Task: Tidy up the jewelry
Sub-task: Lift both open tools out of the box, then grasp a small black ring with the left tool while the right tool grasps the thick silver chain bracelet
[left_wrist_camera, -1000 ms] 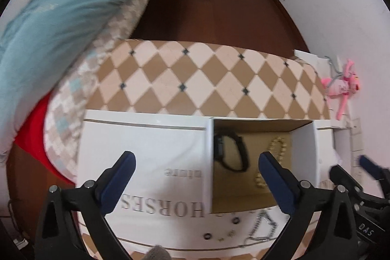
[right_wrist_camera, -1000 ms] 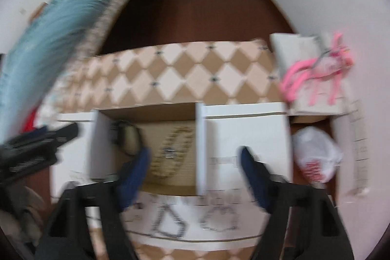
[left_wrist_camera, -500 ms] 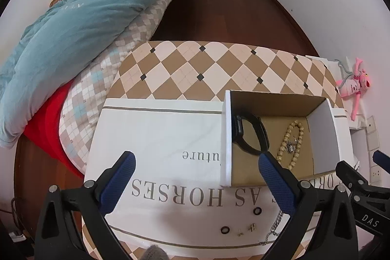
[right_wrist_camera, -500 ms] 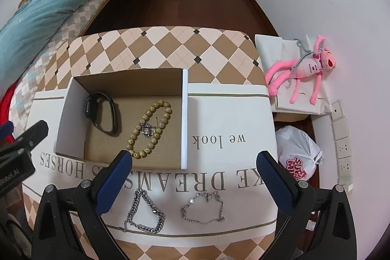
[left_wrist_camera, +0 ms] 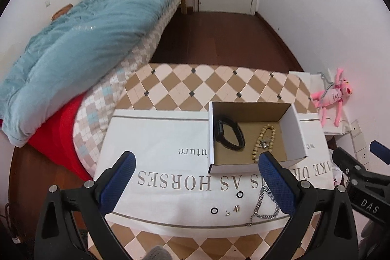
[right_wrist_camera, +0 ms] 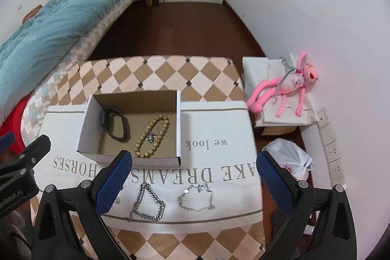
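An open cardboard box (right_wrist_camera: 180,128) (left_wrist_camera: 210,138) stands on a white printed cloth. In it lie a black wristband (right_wrist_camera: 114,124) (left_wrist_camera: 229,135) and a wooden bead bracelet (right_wrist_camera: 152,139) (left_wrist_camera: 263,141). In front of the box lie a thick silver chain (right_wrist_camera: 147,202) (left_wrist_camera: 264,207), a thin silver bracelet (right_wrist_camera: 196,196), two black rings (left_wrist_camera: 240,194) (left_wrist_camera: 214,210) and small gold earrings (left_wrist_camera: 232,210). My left gripper (left_wrist_camera: 195,183) and right gripper (right_wrist_camera: 193,180) are both open and empty, held above the cloth's near edge.
The checkered table (left_wrist_camera: 195,84) stands next to a bed with a blue duvet (left_wrist_camera: 80,40) on the left. A pink plush toy (right_wrist_camera: 285,87) lies on white bags at the right, with a plastic bag (right_wrist_camera: 290,160) on the floor near it.
Both grippers have pulled back and up from the box, so more of the room shows. Both stayed open. The jewelry has not moved.
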Available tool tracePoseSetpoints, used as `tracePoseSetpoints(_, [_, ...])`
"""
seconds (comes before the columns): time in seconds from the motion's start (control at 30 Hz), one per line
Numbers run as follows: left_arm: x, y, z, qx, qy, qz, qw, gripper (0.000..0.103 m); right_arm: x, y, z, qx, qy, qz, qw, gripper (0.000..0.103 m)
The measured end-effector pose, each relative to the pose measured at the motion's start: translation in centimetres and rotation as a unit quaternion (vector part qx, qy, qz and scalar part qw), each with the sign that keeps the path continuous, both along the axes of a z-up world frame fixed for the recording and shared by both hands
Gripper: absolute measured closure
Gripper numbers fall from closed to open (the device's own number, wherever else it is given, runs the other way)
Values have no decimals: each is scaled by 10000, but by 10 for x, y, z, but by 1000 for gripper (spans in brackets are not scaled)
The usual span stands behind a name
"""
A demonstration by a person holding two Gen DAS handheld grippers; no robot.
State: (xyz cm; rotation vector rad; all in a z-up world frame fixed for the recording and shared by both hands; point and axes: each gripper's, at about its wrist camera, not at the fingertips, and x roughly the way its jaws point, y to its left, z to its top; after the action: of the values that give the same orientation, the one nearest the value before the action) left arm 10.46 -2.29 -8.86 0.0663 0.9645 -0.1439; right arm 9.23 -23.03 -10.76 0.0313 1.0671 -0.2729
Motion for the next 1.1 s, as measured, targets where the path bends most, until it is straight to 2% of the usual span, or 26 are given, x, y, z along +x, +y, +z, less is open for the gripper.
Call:
tracePoseSetpoints(0.33, [-38,1,45,-175,-306,-61,9994,0,-44,1,56,95,-596,-62,9982,0])
tracePoseSetpoints(0.47, [-45,-2,44,9,-316,70,9995,0,-59,-2,64,275,-640,-105,9975,0])
tracePoseSetpoints(0.53, [-46,-2,32,85,-273,132,9995,0,-64,-4,57,361,-498,-143,9980,0])
tracePoseSetpoints(0.7, [-47,3,-18,372,75,292,9989,0,-73,-17,4,764,123,-231,9967,1])
tracePoseSetpoints(0.77, [-47,7,-46,516,332,361,9975,0,-75,-19,-25,1075,380,-257,9931,17])
tracePoseSetpoints(0.83, [-45,11,-67,677,522,432,9954,0,-73,-18,-56,1381,672,-268,9878,27])
tracePoseSetpoints(0.93, [-46,21,-91,846,740,540,9922,0,-67,-10,-96,1616,951,-299,9818,33])
tracePoseSetpoints(1.1, [-43,35,-114,974,1005,628,9882,0,-49,9,-139,1507,1149,-309,9814,42])
